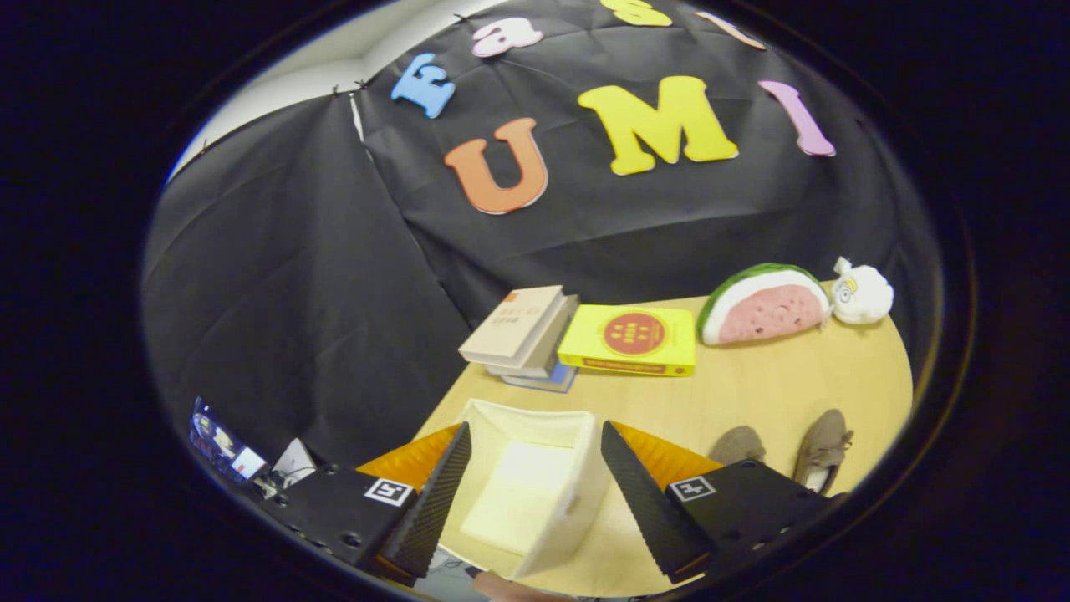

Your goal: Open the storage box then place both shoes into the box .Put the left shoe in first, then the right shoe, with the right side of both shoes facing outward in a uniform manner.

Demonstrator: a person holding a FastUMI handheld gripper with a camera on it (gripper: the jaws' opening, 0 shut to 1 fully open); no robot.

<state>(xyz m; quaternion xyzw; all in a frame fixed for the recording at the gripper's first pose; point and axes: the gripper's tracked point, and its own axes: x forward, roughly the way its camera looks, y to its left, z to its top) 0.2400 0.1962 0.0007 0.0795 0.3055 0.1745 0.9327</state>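
Two shoes beside gripper (spread wide) over open box.

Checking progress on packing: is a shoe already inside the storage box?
No. The storage box between the open fingers is empty, and both shoes lie on the table beside it.

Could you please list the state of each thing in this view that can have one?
storage box: open, nothing inside, between the tongs' fingers.
tongs: open, holding nothing, fingers either side of the box.
shoes: both on the table, outside the box, beyond the right finger.
yellow book: closed, lying flat.
stack of books: closed, piled beside the yellow book.
watermelon plush: resting on the table's far edge.
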